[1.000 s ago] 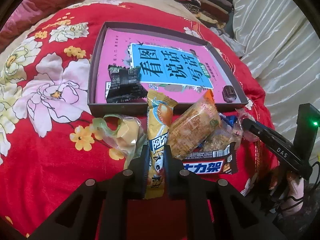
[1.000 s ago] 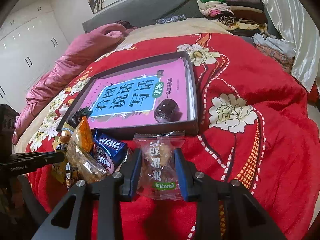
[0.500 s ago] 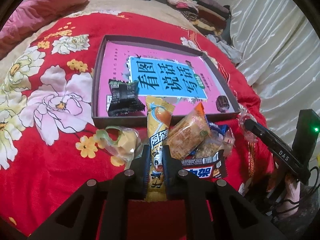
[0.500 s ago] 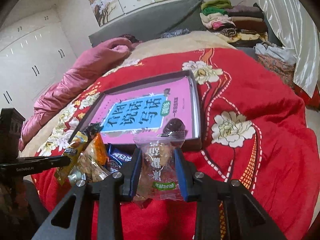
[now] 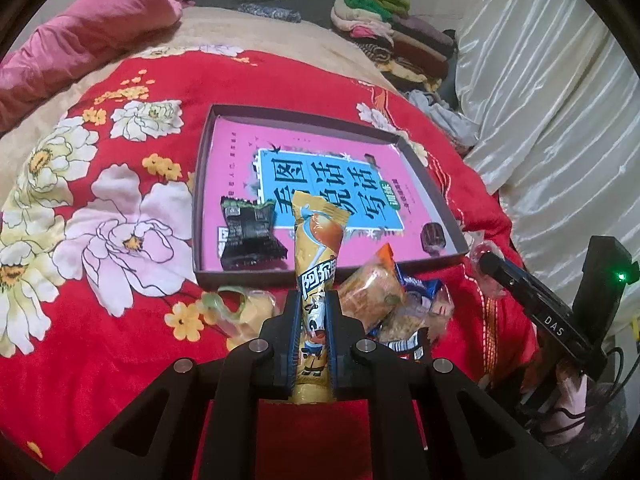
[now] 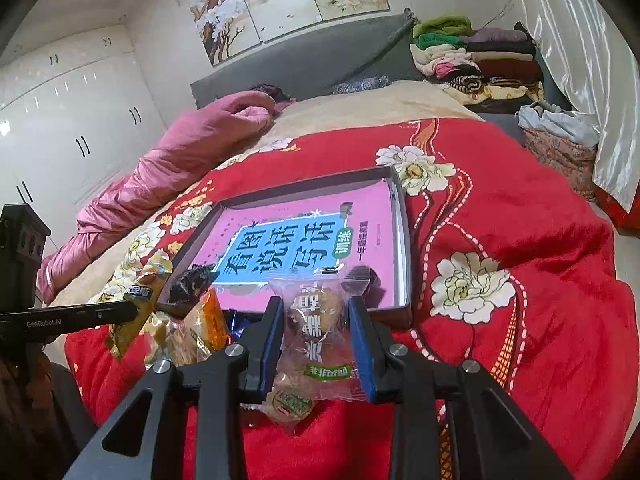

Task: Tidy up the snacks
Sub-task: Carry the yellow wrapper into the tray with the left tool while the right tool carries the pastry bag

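We have raised both grippers off the bed over the last second. The left gripper (image 5: pixel 313 322) has lifted the yellow stick packet (image 5: pixel 316 256) clear of the snack pile (image 5: pixel 394 308), so its upper end now stands in front of the tray (image 5: pixel 202 184) instead of below its near wall. The right gripper (image 6: pixel 316 340) has carried the clear cake packet (image 6: pixel 318 326) upward too, its top edge now overlapping the tray's pink book cover (image 6: pixel 304 236), and more of the wall painting (image 6: pixel 288 4) shows.
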`<state>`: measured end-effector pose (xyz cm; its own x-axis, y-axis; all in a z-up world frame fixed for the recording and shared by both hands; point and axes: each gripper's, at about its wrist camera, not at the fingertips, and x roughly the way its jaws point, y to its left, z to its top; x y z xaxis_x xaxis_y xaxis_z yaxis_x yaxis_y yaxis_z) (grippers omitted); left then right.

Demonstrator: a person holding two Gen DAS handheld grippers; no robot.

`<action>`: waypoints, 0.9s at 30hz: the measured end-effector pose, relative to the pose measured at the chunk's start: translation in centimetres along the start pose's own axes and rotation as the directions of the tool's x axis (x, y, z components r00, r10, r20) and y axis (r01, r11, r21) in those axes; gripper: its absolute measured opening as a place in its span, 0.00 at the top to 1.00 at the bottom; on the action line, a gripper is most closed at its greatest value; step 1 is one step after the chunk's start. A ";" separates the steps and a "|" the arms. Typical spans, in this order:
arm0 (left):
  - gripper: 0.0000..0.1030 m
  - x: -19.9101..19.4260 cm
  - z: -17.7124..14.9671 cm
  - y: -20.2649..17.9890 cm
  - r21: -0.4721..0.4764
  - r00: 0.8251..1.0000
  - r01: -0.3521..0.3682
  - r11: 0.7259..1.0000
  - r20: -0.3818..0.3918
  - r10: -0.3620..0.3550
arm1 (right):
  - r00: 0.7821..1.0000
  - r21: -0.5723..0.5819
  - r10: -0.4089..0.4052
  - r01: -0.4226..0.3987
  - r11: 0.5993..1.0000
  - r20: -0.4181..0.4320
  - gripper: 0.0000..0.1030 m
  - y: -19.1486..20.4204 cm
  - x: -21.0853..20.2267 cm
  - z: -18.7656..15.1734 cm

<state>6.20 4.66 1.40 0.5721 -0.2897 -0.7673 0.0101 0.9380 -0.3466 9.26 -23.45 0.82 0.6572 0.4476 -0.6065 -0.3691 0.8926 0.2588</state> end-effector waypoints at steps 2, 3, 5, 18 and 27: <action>0.89 -0.1 0.2 0.1 -0.002 1.000 0.001 1.000 0.007 -0.001 | 1.000 0.004 0.002 -0.002 1.000 0.004 0.68 -0.1 0.1 0.2; 0.89 -0.1 0.3 0.1 -0.004 1.000 0.000 1.000 0.012 0.000 | 1.000 0.005 0.002 -0.002 1.000 0.007 0.68 -0.2 0.0 0.2; 0.89 -0.2 0.6 0.1 -0.006 1.000 -0.001 1.000 0.021 0.001 | 1.000 0.004 0.002 -0.002 1.000 0.012 0.68 -0.2 0.1 0.4; 0.89 -0.1 2.1 0.0 -0.027 0.998 0.006 1.000 0.067 -0.004 | 0.998 -0.029 0.040 -0.038 0.999 0.051 0.68 0.6 0.6 1.4; 0.89 0.3 3.3 -0.4 -0.033 0.996 0.010 0.999 0.090 -0.007 | 0.997 -0.039 0.042 -0.040 0.998 0.058 0.68 0.8 1.4 1.9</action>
<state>9.05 4.78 3.05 0.6432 -0.2782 -0.7134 -0.0115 0.9280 -0.3723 11.12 -22.03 1.62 0.6782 0.4872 -0.5502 -0.4201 0.8713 0.2537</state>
